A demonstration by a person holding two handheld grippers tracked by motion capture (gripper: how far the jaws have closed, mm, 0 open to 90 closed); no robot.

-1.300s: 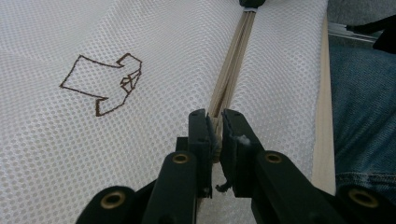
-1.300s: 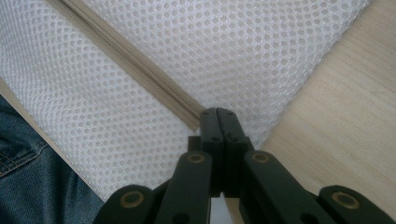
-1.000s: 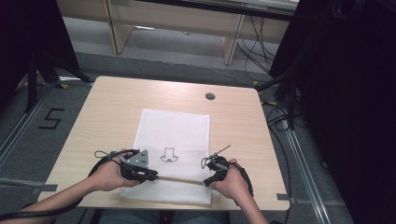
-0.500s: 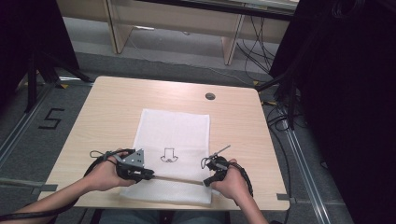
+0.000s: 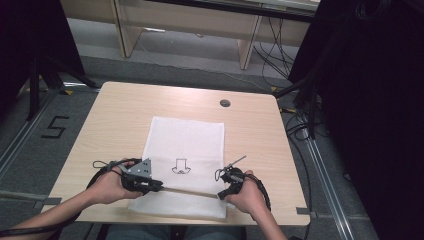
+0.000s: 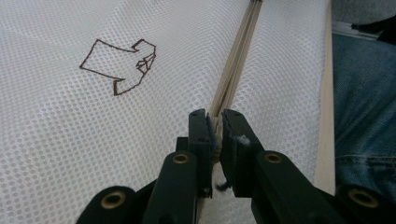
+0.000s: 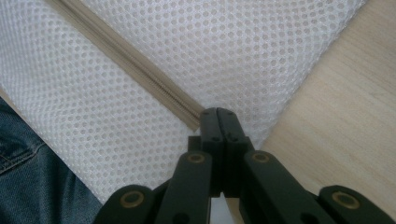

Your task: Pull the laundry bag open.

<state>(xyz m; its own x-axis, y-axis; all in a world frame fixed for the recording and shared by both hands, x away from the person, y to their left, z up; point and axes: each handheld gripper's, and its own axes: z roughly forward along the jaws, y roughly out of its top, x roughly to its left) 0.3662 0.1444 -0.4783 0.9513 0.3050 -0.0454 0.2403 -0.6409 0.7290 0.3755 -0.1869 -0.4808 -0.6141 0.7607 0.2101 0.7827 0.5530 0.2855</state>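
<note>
High view: left gripper (image 5: 156,187) and right gripper (image 5: 221,194) each clamp the mesh bag's (image 5: 187,140) zipper (image 5: 189,191) ends.

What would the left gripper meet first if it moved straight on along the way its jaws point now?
Likely nothing new: the left gripper already pinches the beige zipper of the white mesh bag, and it would follow that zipper toward the right gripper at its far end.

Even, soft overhead light — dark room edges, high view perhaps slightly blurred.
</note>
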